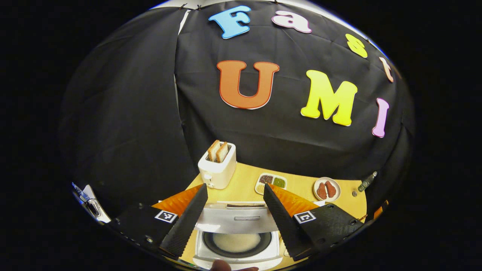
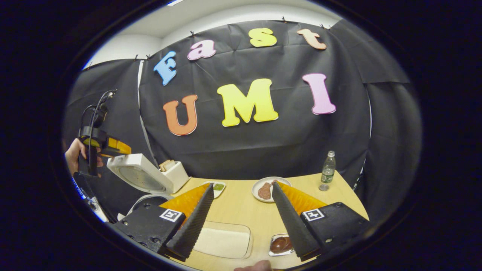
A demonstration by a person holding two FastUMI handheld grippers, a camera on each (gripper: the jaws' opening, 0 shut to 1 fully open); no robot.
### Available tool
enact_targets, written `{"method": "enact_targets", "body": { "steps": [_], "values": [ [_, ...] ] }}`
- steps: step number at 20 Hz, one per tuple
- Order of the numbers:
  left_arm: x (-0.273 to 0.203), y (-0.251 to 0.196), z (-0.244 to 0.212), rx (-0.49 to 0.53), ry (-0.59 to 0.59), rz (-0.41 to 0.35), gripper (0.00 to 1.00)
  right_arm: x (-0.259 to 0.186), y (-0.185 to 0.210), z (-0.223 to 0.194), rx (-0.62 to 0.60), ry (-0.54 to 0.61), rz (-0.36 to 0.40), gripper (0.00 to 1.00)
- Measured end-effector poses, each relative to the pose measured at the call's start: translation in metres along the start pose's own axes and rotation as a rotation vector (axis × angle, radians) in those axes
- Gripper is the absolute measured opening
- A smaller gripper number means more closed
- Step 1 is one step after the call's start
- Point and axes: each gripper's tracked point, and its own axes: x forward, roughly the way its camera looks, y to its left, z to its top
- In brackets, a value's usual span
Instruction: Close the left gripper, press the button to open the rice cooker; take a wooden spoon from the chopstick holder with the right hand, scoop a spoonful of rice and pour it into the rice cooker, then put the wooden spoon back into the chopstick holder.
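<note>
The rice cooker (image 1: 237,241) sits at the near left edge of the wooden table (image 2: 241,205), its lid (image 1: 236,222) already swung up and its inner pot (image 1: 236,242) showing a pale layer inside. In the left gripper view the left gripper (image 1: 235,210) hangs above the cooker with its jaws apart and nothing between them. In the right gripper view the right gripper (image 2: 243,218) also has its jaws apart and empty, poised over a clear tray of rice (image 2: 223,239) near the front edge, just beside a small dish with something brown (image 2: 280,244).

The lid being up, the step in hand seems to be fetching the wooden spoon. I cannot make out the chopstick holder. To do it well, keep the right jaws wide until they straddle the handle, grip high on it, and lift straight up so the holder does not tip. Keep the left gripper away from the scooping path.
</note>
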Motion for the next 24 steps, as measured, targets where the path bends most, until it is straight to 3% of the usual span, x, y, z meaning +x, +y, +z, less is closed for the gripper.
{"method": "enact_targets", "body": {
  "steps": [4,13,24],
  "values": [
    [-0.029,-0.013,-0.063,-0.044,0.109,-0.059,0.96,-0.019,0.030,-0.012,-0.013,-0.006,0.029,1.00],
    [-0.036,-0.006,-0.178,-0.049,0.314,-0.058,0.97,-0.039,0.042,-0.035,-0.036,0.016,0.049,0.99],
    [-0.025,-0.007,-0.210,-0.020,0.401,-0.013,0.97,0.000,0.037,-0.035,-0.020,0.041,0.087,0.99]
  ]
}}
